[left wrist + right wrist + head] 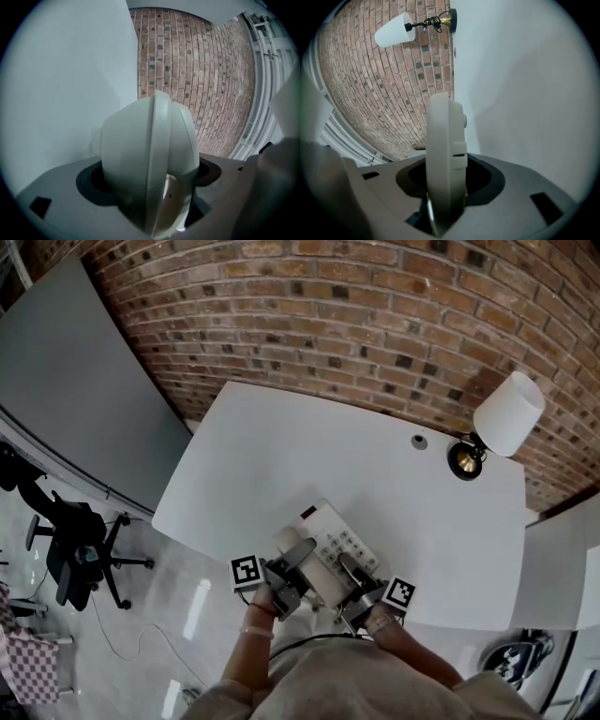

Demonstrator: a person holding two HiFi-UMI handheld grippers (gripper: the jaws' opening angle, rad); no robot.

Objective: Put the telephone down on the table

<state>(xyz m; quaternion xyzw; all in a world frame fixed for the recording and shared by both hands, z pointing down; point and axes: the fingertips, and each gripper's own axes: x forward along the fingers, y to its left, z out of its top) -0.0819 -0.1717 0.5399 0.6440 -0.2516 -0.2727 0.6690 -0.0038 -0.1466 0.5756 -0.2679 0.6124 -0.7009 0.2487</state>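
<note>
A white desk telephone (328, 542) with a keypad and a small red display is at the near edge of the white table (281, 446). Both grippers hold it. My left gripper (296, 561) is shut on its left side, where the rounded handset (145, 154) fills the space between the jaws of that gripper (150, 190). My right gripper (356, 574) is shut on the phone's right edge, a thin white rim (443, 145) standing upright in that gripper (444, 187). I cannot tell whether the phone's underside touches the tabletop.
A desk lamp (504, 416) with a white shade and brass base stands at the table's far right, also in the right gripper view as the lamp (396, 29). A cable grommet (419, 441) is beside it. A brick wall is behind, and a black office chair (80, 549) is on the floor at left.
</note>
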